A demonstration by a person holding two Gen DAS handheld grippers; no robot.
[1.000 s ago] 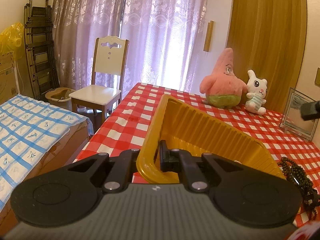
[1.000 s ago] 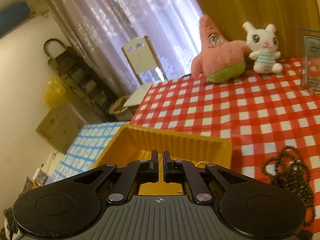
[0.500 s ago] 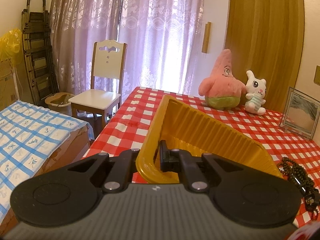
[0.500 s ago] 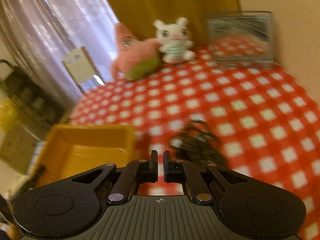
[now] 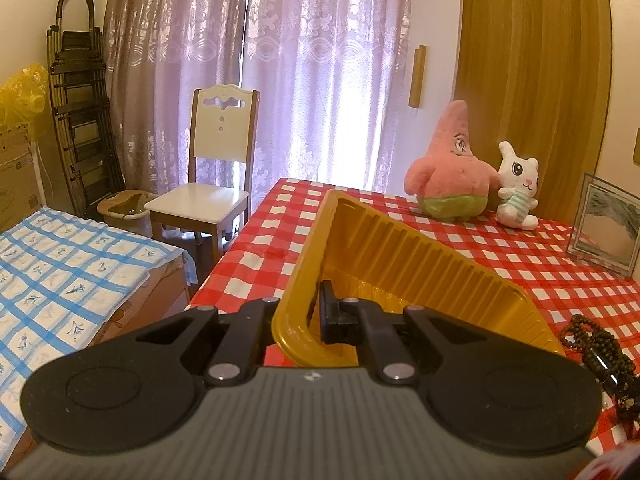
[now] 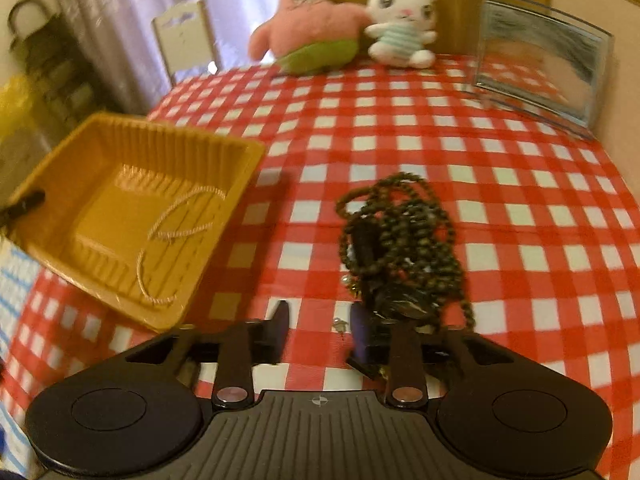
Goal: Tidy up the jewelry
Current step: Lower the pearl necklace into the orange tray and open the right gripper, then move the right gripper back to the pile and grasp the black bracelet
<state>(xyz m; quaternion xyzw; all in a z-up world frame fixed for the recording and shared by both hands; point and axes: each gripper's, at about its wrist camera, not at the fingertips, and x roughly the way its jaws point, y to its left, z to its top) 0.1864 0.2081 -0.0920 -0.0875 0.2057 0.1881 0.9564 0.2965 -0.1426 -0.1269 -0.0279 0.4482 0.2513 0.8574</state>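
**Jewelry sorting station: items on checked worktop**

1. Worktop (image 6: pixel 400 128): covered in a red-and-white checked cloth; carries every item below.

2. Yellow tray (image 6: pixel 120 168): ribbed plastic, at 10 o'clock in the right wrist view, near the worktop's left edge. In the left wrist view its near rim rises steeply in front of the camera, so it appears tilted. Inside lies a pale chain necklace (image 6: pixel 176 228), looped loosely across the tray floor.

3. Pink star plush (image 6: pixel 308 28) and white rabbit plush (image 6: pixel 400 28): at 12 o'clock, far edge of the worktop, touching side by side.

4. Picture frame (image 6: pixel 540 64): clear, upright, at 2 o'clock, well apart from the tray.

5. Dark bead necklace (image 6: pixel 400 240): heaped in a tangle at the centre of the right wrist view, on the cloth to the right of the tray, apart from it. The near end of the heap lies just beside the right finger of the right hand-held gripper.

6. Left hand-held gripper (image 5: pixel 298 316): fingers closed on the near rim of the yellow tray, one outside the wall, one inside.

7. Right hand-held gripper (image 6: pixel 318 326): fingers spread apart, holding nothing, low over the cloth at 6 o'clock of the bead heap.

8. Small metal piece (image 6: pixel 340 324): on the cloth between the right fingers; too small to identify.
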